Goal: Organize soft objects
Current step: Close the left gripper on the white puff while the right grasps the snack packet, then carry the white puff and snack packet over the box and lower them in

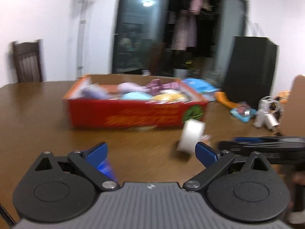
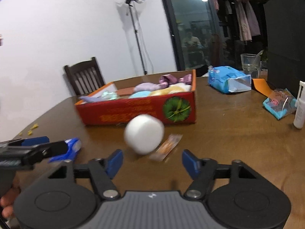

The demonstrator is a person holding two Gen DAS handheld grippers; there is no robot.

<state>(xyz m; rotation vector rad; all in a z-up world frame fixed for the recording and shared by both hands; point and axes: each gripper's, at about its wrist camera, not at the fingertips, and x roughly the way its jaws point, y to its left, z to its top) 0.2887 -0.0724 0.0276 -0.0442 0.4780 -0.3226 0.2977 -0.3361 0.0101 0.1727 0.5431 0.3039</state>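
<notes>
A red cardboard box (image 2: pixel 133 114) (image 1: pixel 122 116) stands mid-table, holding several soft toys and cloths in purple, blue and yellow. In front of it lies a white soft roll (image 2: pixel 144 133) (image 1: pixel 190 137), beside an orange wrapper (image 2: pixel 165 148). My right gripper (image 2: pixel 152 162) is open, with the roll just beyond its fingertips and nothing between its pads. My left gripper (image 1: pixel 152 151) is open too. A blue packet (image 1: pixel 105 167) (image 2: pixel 70 148) lies on the table by its left finger. Each gripper shows in the other's view: the right gripper (image 1: pixel 234 142) and the left gripper (image 2: pixel 49 144).
A blue tissue pack (image 2: pixel 228 80), a glass (image 2: pixel 249 64), a teal snack packet (image 2: pixel 280 105) and a white tube (image 2: pixel 300 110) sit to the right. A black cabinet (image 1: pixel 251 72) stands at the back right. A dark chair (image 2: pixel 83 76) faces the far edge.
</notes>
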